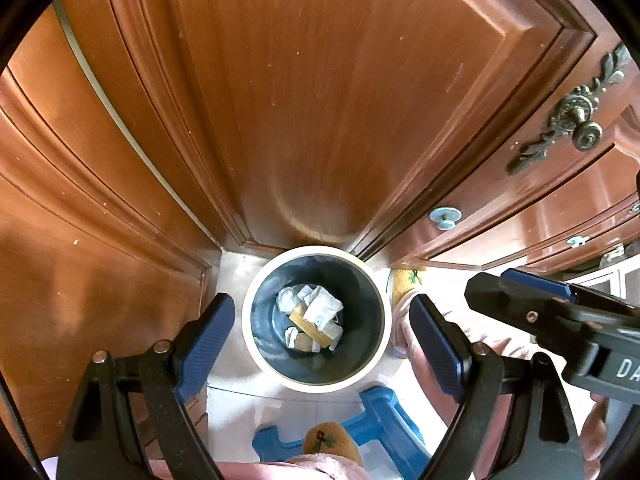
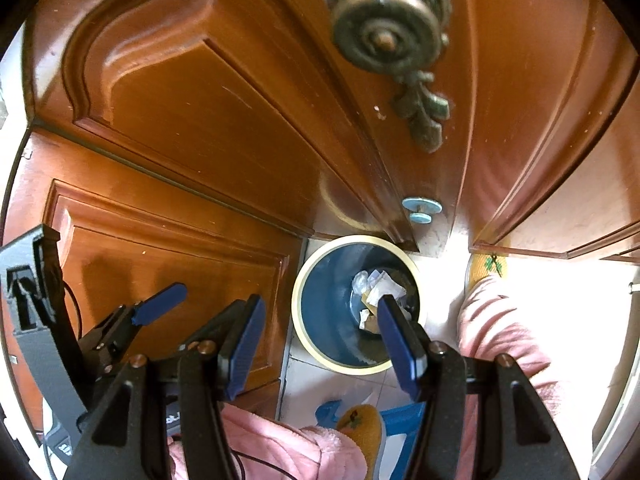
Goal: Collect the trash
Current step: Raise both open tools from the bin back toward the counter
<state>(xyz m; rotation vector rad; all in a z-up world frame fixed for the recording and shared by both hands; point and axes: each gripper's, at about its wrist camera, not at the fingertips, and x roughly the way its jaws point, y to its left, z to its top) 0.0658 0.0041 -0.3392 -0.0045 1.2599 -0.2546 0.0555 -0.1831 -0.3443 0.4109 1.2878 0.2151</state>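
Note:
A round bin (image 1: 256,320) with a cream rim and dark blue inside stands on the floor against a wooden door. Crumpled white paper and a tan strip of trash (image 1: 314,314) lie at its bottom. My left gripper (image 1: 320,346) is open and empty, held above the bin with its jaws either side of the opening. My right gripper (image 2: 322,340) is open and empty, above the bin (image 2: 316,312); the trash (image 2: 378,288) shows past its right finger. The right gripper also shows at the right of the left wrist view (image 1: 532,300).
Carved wooden cabinet doors (image 1: 304,100) rise behind the bin, with a brass knob (image 2: 386,38) and a pale blue knob (image 2: 422,210). A blue plastic stool (image 1: 384,416), yellow slippers (image 1: 330,440) and pink-clad legs (image 2: 500,320) are on the white tile floor.

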